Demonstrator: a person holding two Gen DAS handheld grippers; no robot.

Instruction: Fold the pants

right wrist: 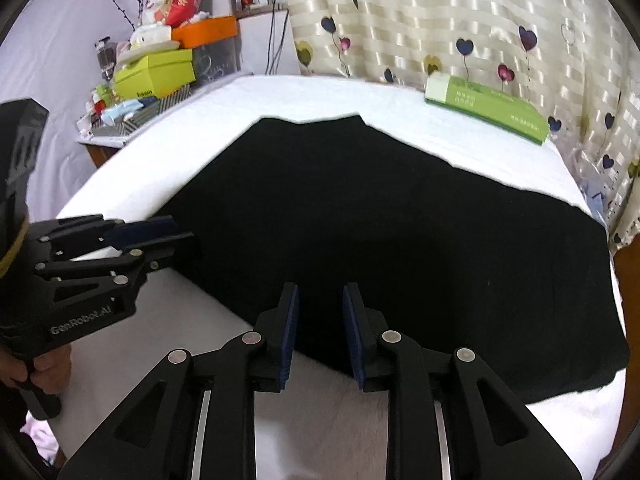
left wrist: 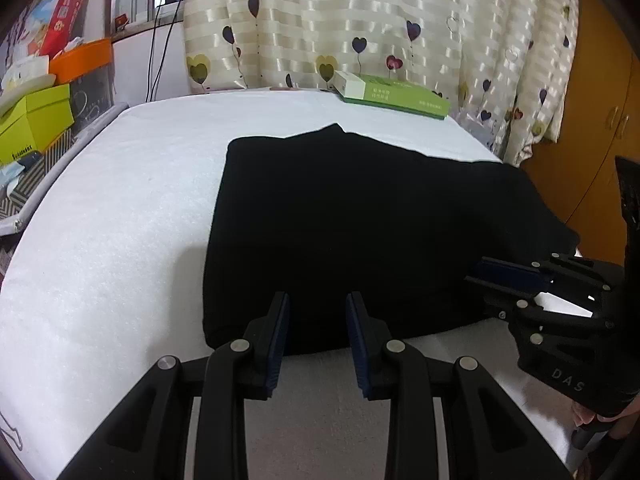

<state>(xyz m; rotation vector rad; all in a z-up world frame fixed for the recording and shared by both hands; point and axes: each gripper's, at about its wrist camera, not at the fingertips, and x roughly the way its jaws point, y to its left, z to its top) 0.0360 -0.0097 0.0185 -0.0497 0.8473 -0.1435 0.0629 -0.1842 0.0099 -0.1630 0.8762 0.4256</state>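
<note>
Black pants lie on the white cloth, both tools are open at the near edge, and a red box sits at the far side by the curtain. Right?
Not quite: the box by the curtain is green, not red, as the left wrist view shows. The pants are black on the white cloth, and the left tool and right tool are open at the near edge.

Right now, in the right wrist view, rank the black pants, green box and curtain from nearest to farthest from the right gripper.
1. Black pants: directly ahead of the right gripper, under its open jaws.
2. Green box: far right on the white bed.
3. Curtain: behind the box.

Pants (left wrist: 360, 220) lie on bed (left wrist: 120, 220); box (left wrist: 394, 94) behind them.
</note>
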